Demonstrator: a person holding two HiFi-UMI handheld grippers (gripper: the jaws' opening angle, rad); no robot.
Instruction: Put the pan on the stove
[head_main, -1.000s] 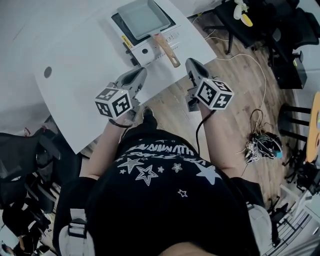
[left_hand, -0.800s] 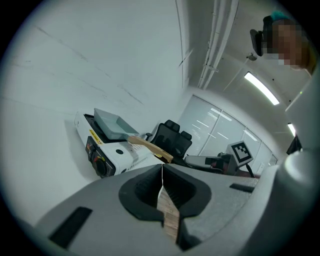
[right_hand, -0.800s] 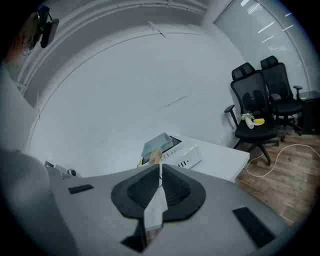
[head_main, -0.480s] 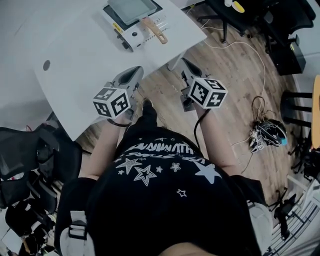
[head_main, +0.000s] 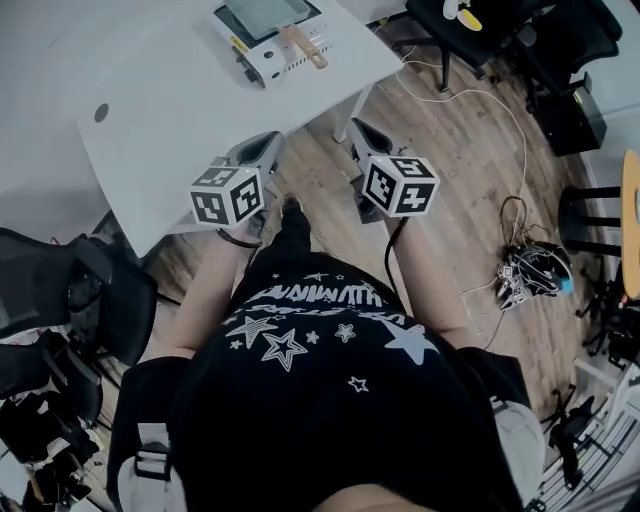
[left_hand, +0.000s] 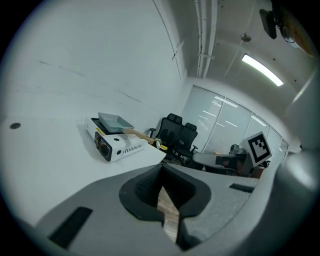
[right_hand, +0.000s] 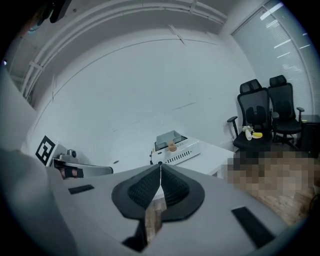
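1. Surroundings: black office chairs (head_main: 500, 35) stand past the tabletop's right edge, one with a yellow item (head_main: 468, 16) on its seat. Another black chair (head_main: 60, 290) is on your left. A cable tangle (head_main: 525, 275) lies on the wooden floor (head_main: 450, 150).
2. Pan (head_main: 262, 12): square and grey with a wooden handle (head_main: 302, 45). It sits on the white stove (head_main: 270, 55) at the far right of the tabletop (head_main: 190, 120). Its inside shows plain grey.
3. Left gripper (head_main: 268, 145): jaws together, nothing between them. You hold it at the tabletop's near edge, well apart from the stove.
4. Right gripper (head_main: 355, 128): jaws together and empty, over the floor just off the near right corner.
5. Open room: bare white tabletop lies between the near edge and the stove, with one small round hole (head_main: 101, 112) towards the left.
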